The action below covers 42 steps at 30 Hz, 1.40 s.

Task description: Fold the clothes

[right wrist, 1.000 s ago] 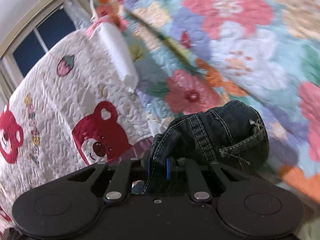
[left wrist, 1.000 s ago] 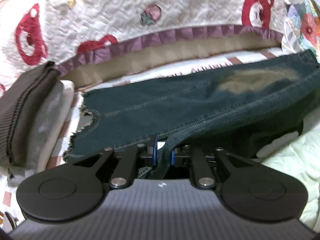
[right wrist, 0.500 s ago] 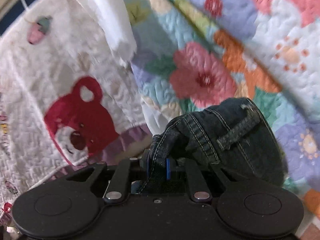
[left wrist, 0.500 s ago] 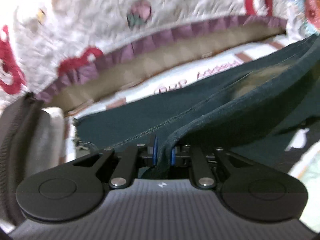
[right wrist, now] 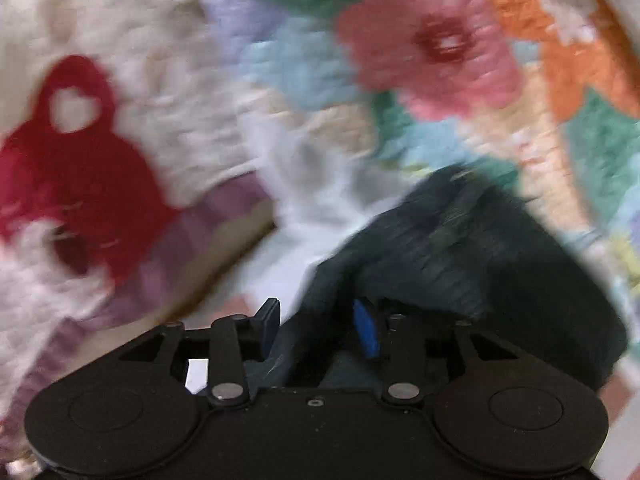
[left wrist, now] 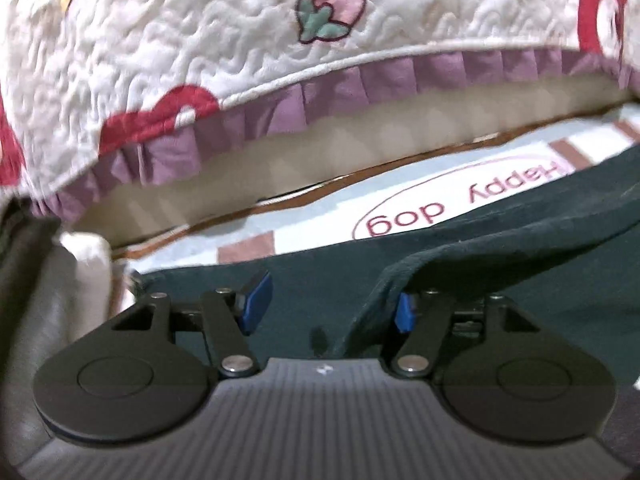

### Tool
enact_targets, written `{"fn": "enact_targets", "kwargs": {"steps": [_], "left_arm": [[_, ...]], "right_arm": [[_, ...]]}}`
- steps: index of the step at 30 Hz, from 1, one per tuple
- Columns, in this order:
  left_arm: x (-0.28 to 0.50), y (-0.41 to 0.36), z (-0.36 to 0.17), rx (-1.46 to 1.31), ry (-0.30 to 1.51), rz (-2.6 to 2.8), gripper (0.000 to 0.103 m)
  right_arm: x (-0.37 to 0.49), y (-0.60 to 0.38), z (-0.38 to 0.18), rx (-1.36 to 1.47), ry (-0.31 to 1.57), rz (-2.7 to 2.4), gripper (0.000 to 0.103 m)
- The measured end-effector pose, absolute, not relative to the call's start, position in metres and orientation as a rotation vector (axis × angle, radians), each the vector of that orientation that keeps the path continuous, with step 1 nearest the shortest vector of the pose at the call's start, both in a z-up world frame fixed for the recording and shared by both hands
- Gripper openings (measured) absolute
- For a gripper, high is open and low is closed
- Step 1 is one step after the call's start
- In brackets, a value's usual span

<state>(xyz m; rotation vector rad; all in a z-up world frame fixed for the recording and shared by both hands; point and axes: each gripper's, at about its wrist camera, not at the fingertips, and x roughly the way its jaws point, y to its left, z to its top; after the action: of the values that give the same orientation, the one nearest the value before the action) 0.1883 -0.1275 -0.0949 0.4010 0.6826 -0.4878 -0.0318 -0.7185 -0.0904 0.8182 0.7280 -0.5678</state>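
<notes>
Dark blue jeans (left wrist: 500,256) lie across the bed sheet in the left wrist view, one folded edge rising toward the right finger. My left gripper (left wrist: 328,306) hovers low over them with its jaws opening; the denim lies between the blue pads (left wrist: 256,300), which no longer press on it. In the blurred right wrist view the bunched waistband end of the jeans (right wrist: 460,248) sits in front of my right gripper (right wrist: 318,326). Its jaws are opening too, with denim loose between the pads.
A white quilted cover (left wrist: 200,48) with red bears, a strawberry and a purple frill hangs behind. The sheet (left wrist: 400,208) reads "Happy dog". A dark folded garment (left wrist: 24,280) lies at the left edge. A floral quilt (right wrist: 440,60) lies behind the right gripper.
Both grippers carried the jeans forward and down toward the quilted cover, then opened and let go of the denim. The right wrist view has tilted downward.
</notes>
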Motion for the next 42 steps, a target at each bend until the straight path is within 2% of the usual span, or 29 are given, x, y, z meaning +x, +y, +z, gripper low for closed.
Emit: {"fn": "enact_targets", "kwargs": {"steps": [5,9,18,24,29,30,32,33,35,36,37,38,42], "left_arm": [[0.190,-0.099,-0.094,0.333,0.685,-0.554,0.062],[0.189,-0.080,-0.094,0.328,0.686,-0.573,0.062],[0.204,-0.034,-0.102,0.229,0.811,-0.605,0.062],[0.204,-0.031,-0.100,0.239,0.792,-0.622,0.062],[0.217,-0.018,-0.089,0.119,0.819,-0.608,0.061],[0.218,-0.015,-0.087,0.106,0.806,-0.592,0.059],[0.220,-0.009,-0.084,0.116,0.779,-0.498,0.046],[0.221,-0.003,-0.081,0.108,0.769,-0.460,0.036],[0.224,0.014,-0.075,0.064,0.755,-0.412,0.034],[0.224,0.023,-0.074,0.023,0.765,-0.425,0.034],[0.224,0.033,-0.074,-0.033,0.786,-0.467,0.034],[0.221,0.040,-0.074,-0.076,0.805,-0.513,0.034],[0.192,0.042,-0.079,0.047,0.800,-0.526,0.040]], "right_arm": [[0.010,-0.621,-0.057,0.285,0.918,-0.351,0.047],[0.038,-0.528,-0.037,-0.001,0.916,-0.130,0.045],[0.069,-0.382,-0.074,-0.253,0.944,0.121,0.040],[0.077,-0.331,-0.085,-0.362,0.973,0.213,0.036],[0.084,-0.303,-0.079,-0.434,0.974,0.253,0.036],[0.086,-0.298,-0.079,-0.449,0.973,0.262,0.036],[0.093,-0.291,-0.083,-0.483,0.977,0.264,0.036],[0.098,-0.288,-0.087,-0.495,0.983,0.253,0.036],[0.110,-0.288,-0.093,-0.461,0.978,0.209,0.036],[0.116,-0.289,-0.094,-0.416,0.961,0.186,0.035],[0.122,-0.290,-0.095,-0.377,0.951,0.165,0.022],[0.128,-0.291,-0.098,-0.350,0.951,0.147,0.013],[0.137,-0.293,-0.099,-0.312,0.930,0.104,0.004]]}}
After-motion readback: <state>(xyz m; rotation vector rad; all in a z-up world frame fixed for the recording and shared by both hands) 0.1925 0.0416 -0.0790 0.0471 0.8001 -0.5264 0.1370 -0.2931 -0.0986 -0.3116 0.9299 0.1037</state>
